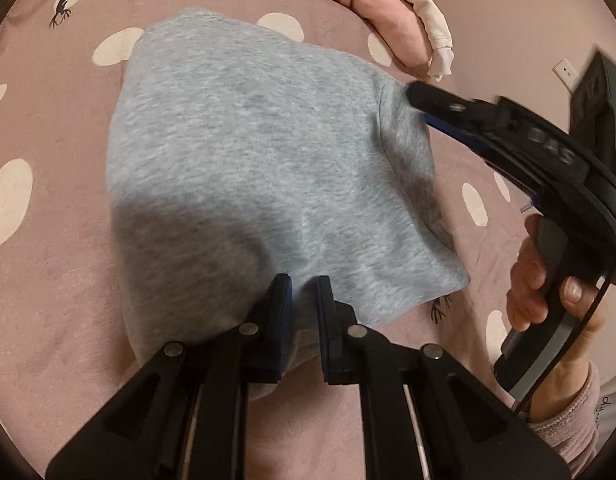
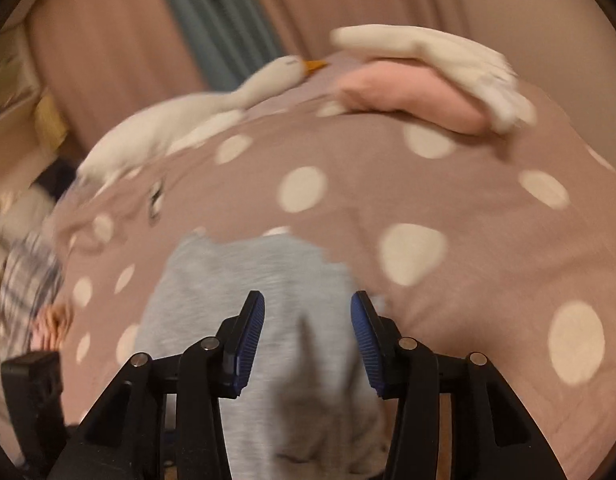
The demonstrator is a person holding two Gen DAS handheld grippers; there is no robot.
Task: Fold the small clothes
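Left wrist view shows the left claw [image 1: 304,304] clenched on the near hem of the grey garment [image 1: 248,160], which lies mostly flat on the dotted bedspread [image 1: 48,260], while the right claw [image 1: 417,98] at two o'clock stands released at the cloth's far corner. To fold cleanly, the pinched edge should be carried straight towards twelve o'clock, low and taut. The free claw can pin the crease.

One grey knit garment [image 1: 248,152] on bedspread. One mauve bedspread with cream dots [image 1: 48,260]. One folded pink cloth [image 2: 407,92] far right, one cream cloth [image 2: 447,56] draped over it. One white plush goose with orange beak [image 2: 180,120] far left. Two black two-finger grippers: left gripper [image 1: 304,292], right gripper [image 2: 308,320].
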